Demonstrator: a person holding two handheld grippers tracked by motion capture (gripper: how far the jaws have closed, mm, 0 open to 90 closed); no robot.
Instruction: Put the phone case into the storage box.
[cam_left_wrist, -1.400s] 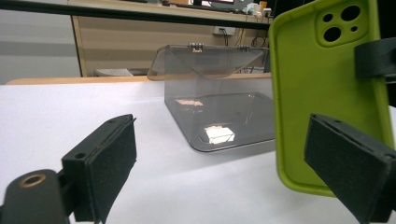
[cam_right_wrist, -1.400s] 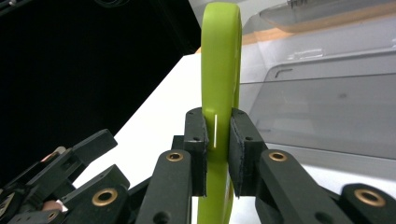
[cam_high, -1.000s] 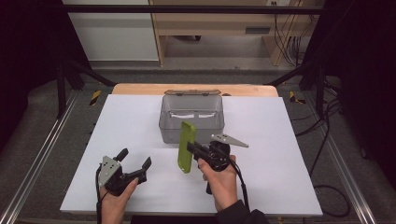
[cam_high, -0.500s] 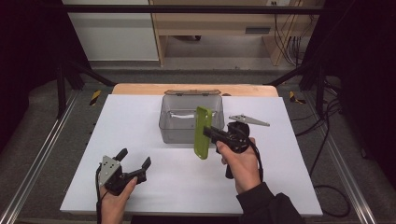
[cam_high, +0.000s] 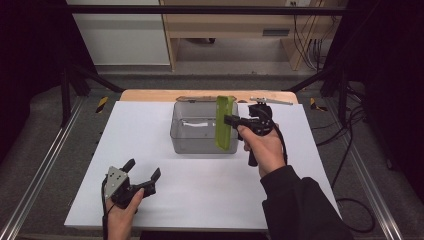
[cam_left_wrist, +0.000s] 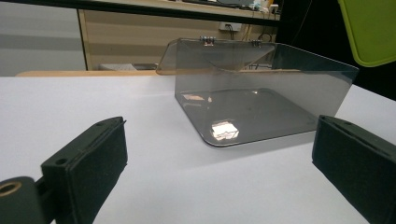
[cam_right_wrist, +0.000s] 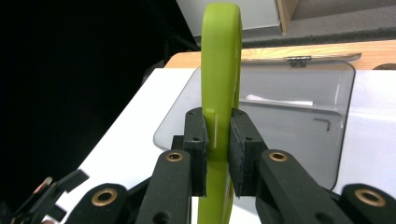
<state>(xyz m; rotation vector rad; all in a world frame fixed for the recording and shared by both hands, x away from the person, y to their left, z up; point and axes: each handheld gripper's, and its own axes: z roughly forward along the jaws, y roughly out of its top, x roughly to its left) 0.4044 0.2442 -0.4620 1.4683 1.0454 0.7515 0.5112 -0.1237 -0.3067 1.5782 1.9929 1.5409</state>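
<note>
Both my grippers differ: right gripper (cam_high: 231, 120) clamps the green lid (cam_high: 223, 124) upright over the smoky box (cam_high: 200, 136); left gripper (cam_high: 142, 172) gapes empty on the white table (cam_high: 200, 180).

White table top (cam_high: 210, 200), clear grey lidded box (cam_high: 197, 135) resting near its far edge

the left tongs (cam_high: 145, 179) rest low at the near left, jaws spread wide, held in the left hand (cam_high: 121, 216). the right tongs (cam_high: 231, 120) are raised, pointing left, jaws clamped tight, right forearm reaching forward.
</note>
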